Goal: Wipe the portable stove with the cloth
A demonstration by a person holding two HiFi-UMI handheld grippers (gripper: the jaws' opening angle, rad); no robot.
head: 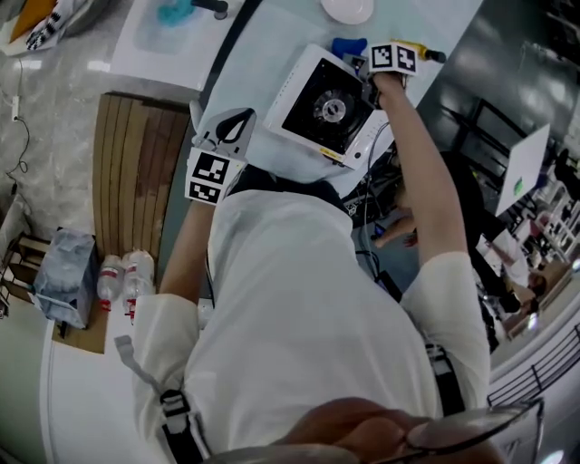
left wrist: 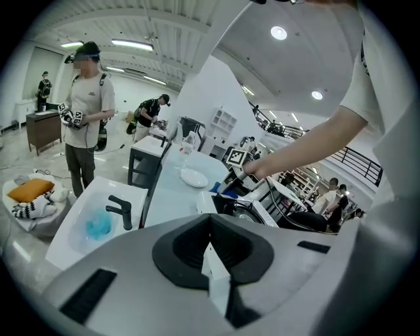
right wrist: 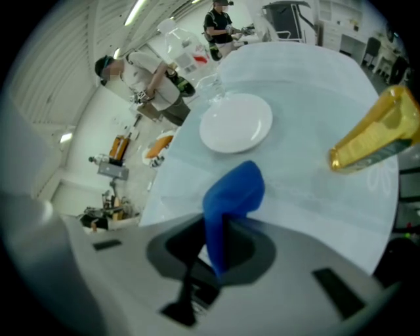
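The portable stove (head: 326, 107), white with a black top and a round burner, sits tilted on the pale table. In the left gripper view the stove (left wrist: 237, 209) shows just beyond the jaws. My right gripper (head: 367, 63) is at the stove's far right corner, shut on a blue cloth (head: 348, 47). Seen from the right gripper view, the cloth (right wrist: 231, 195) sticks up out of the closed jaws of the right gripper (right wrist: 220, 252) above the table. My left gripper (head: 237, 120) hangs off the stove's near left side; the left gripper (left wrist: 213, 262) is shut with nothing in it.
A white plate (head: 347, 9) lies beyond the stove, and a yellow object (right wrist: 377, 134) lies right of it. A white sink (left wrist: 72, 239) with a black faucet (left wrist: 121, 211) and something blue inside stands left. Cables hang off the table's right edge. Other people stand farther off.
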